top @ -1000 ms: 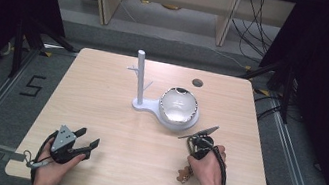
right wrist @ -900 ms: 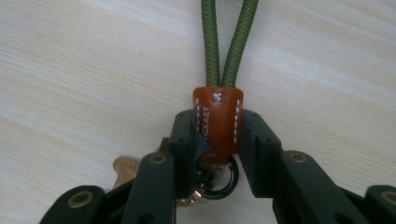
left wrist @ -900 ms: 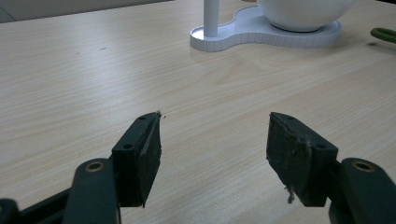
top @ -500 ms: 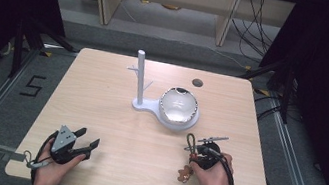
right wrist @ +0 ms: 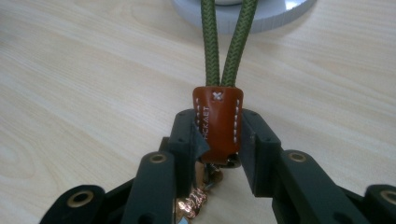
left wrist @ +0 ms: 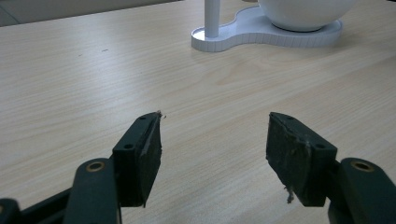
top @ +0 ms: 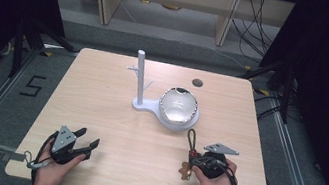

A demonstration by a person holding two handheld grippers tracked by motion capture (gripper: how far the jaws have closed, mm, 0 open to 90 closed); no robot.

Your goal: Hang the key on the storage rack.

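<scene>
A keychain lies in my right gripper (right wrist: 218,136), whose jaws are shut on its brown leather tab (right wrist: 218,122). Its green cord loop (right wrist: 229,42) runs forward toward the white stand, and a copper charm (right wrist: 192,205) hangs below the jaws. In the high view the right gripper (top: 195,158) is at the front right of the table, with the cord loop (top: 191,137) pointing at the bowl. My left gripper (top: 87,139) rests at the front left, held by a hand. Its jaws are open with nothing between them (left wrist: 212,140).
A white stand with a post (top: 140,76) and a flat base (left wrist: 261,33) sits mid-table, carrying a shiny round bowl (top: 179,106). A small dark hole (top: 197,83) marks the tabletop behind it. Bare wood lies between the two grippers.
My right gripper has drawn back toward the table's front edge with the keychain in it, away from the bowl. The left gripper has not moved.
</scene>
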